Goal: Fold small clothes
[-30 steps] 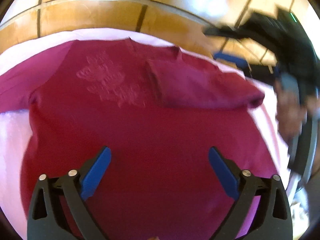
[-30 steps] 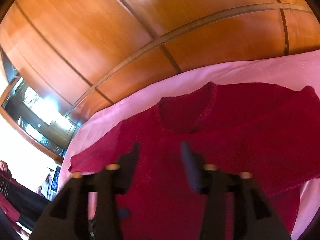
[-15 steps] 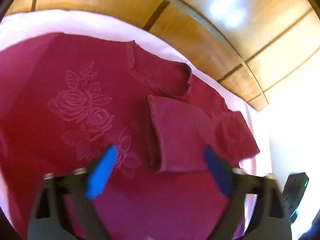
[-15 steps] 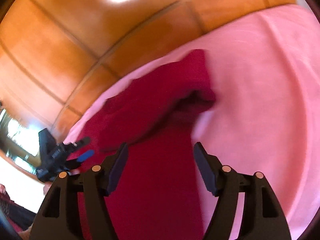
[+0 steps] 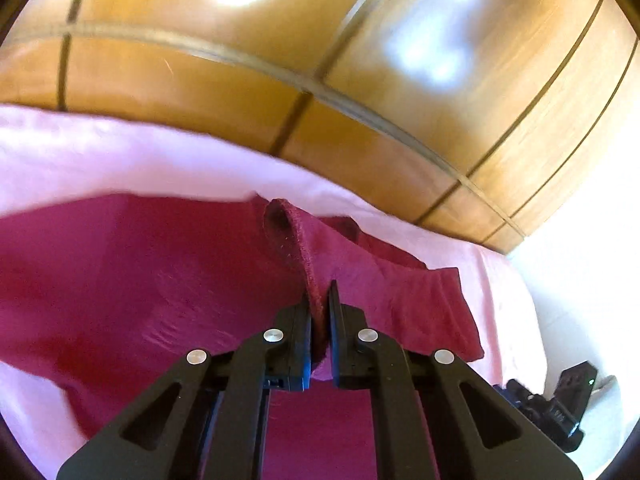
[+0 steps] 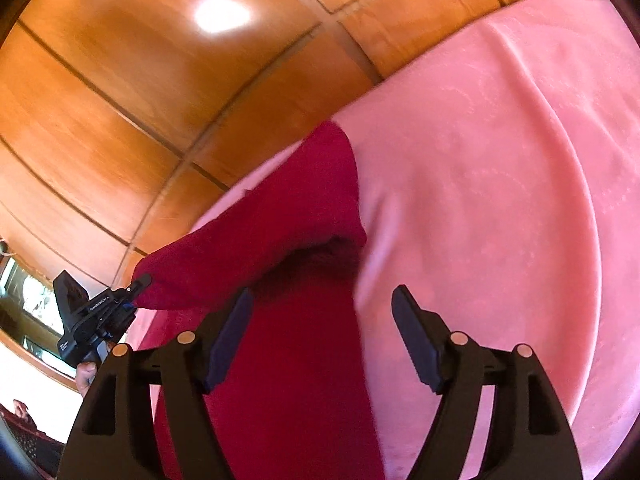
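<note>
shirt [image 5: 140, 280], dark red, spread on pink sheet [image 5: 120, 160] below wood panels [image 5: 240, 80]. left gripper [image 5: 319, 312] pinched tight on a raised fold near the collar, cloth running away ahead and to its right. right gripper [image 6: 322, 332] spread wide, holding nothing, poised over the shirt's long edge, sleeve end just ahead. right side likely nearer for next grab.

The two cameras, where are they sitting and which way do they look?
Left wrist: rides on the left gripper, looking along jaws closed on the red shirt toward the wooden wall.
Right wrist: rides on the right gripper, jaws apart above the shirt and pink sheet; a bit of hand shows.
Both show shirt, sheet, wall.
</note>
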The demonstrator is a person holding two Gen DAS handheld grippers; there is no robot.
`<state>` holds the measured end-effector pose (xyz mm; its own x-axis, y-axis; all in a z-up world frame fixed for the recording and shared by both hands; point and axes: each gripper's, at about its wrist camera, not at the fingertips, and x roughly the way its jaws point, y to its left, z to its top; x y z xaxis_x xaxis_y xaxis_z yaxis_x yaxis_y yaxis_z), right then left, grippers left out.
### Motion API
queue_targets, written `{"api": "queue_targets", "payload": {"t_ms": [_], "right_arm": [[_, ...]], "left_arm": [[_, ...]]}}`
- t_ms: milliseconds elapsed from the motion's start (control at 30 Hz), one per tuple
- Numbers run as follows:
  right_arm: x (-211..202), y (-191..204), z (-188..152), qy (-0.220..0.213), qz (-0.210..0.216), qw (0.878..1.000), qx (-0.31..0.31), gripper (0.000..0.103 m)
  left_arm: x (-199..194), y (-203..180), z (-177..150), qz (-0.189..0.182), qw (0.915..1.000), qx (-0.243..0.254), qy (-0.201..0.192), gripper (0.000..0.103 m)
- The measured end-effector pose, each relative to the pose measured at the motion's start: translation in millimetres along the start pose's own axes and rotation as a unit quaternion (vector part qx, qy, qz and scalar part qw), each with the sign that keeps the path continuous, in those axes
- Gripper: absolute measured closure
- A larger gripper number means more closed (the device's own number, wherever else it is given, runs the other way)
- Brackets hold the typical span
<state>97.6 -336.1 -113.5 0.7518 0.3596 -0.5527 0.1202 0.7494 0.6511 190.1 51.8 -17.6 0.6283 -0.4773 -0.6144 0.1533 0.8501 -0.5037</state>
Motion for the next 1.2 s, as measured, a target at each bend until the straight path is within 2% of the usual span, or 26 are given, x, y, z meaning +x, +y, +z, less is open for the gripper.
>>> {"api": "queue_targets", "payload": {"t_ms": [267, 400, 533, 567, 600, 633, 667, 700, 733, 767, 833, 933, 1033, 1100, 1200], "right_arm": [[46, 53, 24, 0.009, 0.006, 0.998, -0.064, 0.032], [84, 65, 33, 0.017, -0.059, 0.992, -0.11, 0.032], [131, 50, 20, 0.059, -0.104, 0.987, -0.111, 0.033], [135, 51, 14, 0.05, -0.114, 0.984, -0.129, 0.032], [138, 57, 6, 0.036, -0.126, 0.979, -0.157, 0.026], [143, 65, -2, 0.033, -0.145, 0.97, -0.191, 0.019], [149, 68, -4, 0.036, -0.157, 0.965, -0.207, 0.016], [153, 70, -6, 0.04, -0.169, 0.96, -0.219, 0.013], [156, 70, -7, 0.041, -0.178, 0.957, -0.227, 0.012], [157, 70, -8, 0.041, -0.181, 0.955, -0.23, 0.011], [156, 68, -7, 0.04, -0.178, 0.956, -0.23, 0.011], [155, 67, -8, 0.043, -0.173, 0.956, -0.231, 0.007], [160, 71, -10, 0.052, -0.18, 0.952, -0.242, 0.002], [162, 73, -11, 0.054, -0.189, 0.948, -0.249, 0.002], [161, 72, -11, 0.054, -0.186, 0.949, -0.248, 0.002]], "left_arm": [[6, 18, -7, 0.045, 0.9989, 0.01, 0.01, 0.097], [20, 25, -12, 0.086, 0.9962, 0.006, 0.017, 0.097], [36, 54, -18, 0.138, 0.9898, -0.004, 0.035, 0.097], [41, 58, -18, 0.145, 0.9886, -0.002, 0.039, 0.097], [46, 60, -18, 0.151, 0.9876, 0.001, 0.042, 0.095], [50, 61, -19, 0.157, 0.9867, 0.002, 0.043, 0.092], [50, 63, -20, 0.155, 0.9872, -0.003, 0.039, 0.09], [48, 66, -21, 0.152, 0.9876, -0.01, 0.037, 0.085], [44, 67, -22, 0.15, 0.988, -0.017, 0.034, 0.075], [38, 67, -25, 0.153, 0.9876, -0.021, 0.029, 0.069], [23, 67, -31, 0.168, 0.9856, -0.02, 0.008, 0.05], [-8, 81, -45, 0.168, 0.9846, -0.046, -0.009, 0.038], [-34, 104, -55, 0.146, 0.9837, -0.104, -0.013, 0.038], [-58, 124, -60, 0.152, 0.9783, -0.139, -0.027, 0.038], [-89, 147, -66, 0.146, 0.9725, -0.173, -0.055, 0.038]]}}
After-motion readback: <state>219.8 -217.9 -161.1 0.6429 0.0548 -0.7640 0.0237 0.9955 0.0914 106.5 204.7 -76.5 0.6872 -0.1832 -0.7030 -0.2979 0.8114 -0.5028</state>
